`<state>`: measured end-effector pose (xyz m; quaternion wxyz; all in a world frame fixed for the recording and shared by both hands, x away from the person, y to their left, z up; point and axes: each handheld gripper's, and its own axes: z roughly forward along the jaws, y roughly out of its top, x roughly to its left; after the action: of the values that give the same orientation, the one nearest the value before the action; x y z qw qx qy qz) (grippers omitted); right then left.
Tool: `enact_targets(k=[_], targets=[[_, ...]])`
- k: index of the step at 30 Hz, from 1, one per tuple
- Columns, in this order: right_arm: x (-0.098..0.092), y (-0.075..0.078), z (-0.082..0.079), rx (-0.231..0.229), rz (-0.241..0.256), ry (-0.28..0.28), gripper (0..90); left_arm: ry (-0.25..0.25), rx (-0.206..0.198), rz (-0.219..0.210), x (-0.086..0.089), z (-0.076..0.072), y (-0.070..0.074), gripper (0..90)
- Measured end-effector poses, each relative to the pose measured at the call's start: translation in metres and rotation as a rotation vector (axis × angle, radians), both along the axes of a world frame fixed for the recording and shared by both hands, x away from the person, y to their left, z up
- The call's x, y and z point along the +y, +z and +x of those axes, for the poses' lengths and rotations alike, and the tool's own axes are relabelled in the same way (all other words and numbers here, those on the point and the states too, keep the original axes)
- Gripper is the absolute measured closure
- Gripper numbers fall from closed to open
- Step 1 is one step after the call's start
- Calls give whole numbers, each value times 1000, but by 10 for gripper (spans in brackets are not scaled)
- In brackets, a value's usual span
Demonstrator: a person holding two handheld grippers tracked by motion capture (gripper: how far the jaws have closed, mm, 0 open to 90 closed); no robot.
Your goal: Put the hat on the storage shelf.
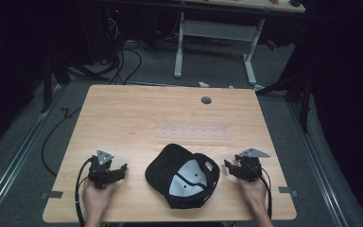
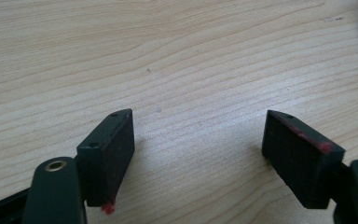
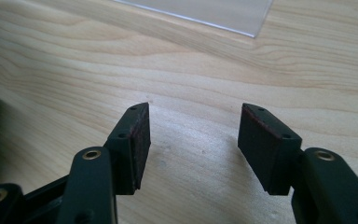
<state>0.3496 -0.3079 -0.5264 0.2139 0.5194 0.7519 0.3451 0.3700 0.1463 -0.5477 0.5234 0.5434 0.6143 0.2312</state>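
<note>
My left gripper (image 1: pixel 121 169) and right gripper (image 1: pixel 228 165) both rest low on the bench (image 1: pixel 123 118), jaws spread wide, nothing held. The black cap (image 1: pixel 182 175) sits between them, upside down with its grey lining facing up, close to each gripper but touching neither. I judge this a staging pose: flanking the cap lets either side take the rim without a reach across. Left gripper view catches the cap's dark edge at far right. A clear sheet (image 3: pixel 205 11) lies beyond my right gripper, well clear.
</note>
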Motion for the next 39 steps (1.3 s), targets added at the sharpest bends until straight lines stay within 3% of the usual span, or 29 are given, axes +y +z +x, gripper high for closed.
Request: enact_targets(k=[12, 18, 26, 39], targets=[[-6, 21, -14, -43, 101, 42, 468, 2, -1, -2, 0, 0, 0, 255], [-1, 36, -17, -74, 126, 87, 467, 3, 0, -2, 0, 0, 0, 255], [13, 54, -18, -104, 139, 155, 467, 4, 0, -2, 0, 0, 0, 255], [39, 70, -12, -100, 130, 279, 489, 1, 0, -2, -1, 0, 0, 254]])
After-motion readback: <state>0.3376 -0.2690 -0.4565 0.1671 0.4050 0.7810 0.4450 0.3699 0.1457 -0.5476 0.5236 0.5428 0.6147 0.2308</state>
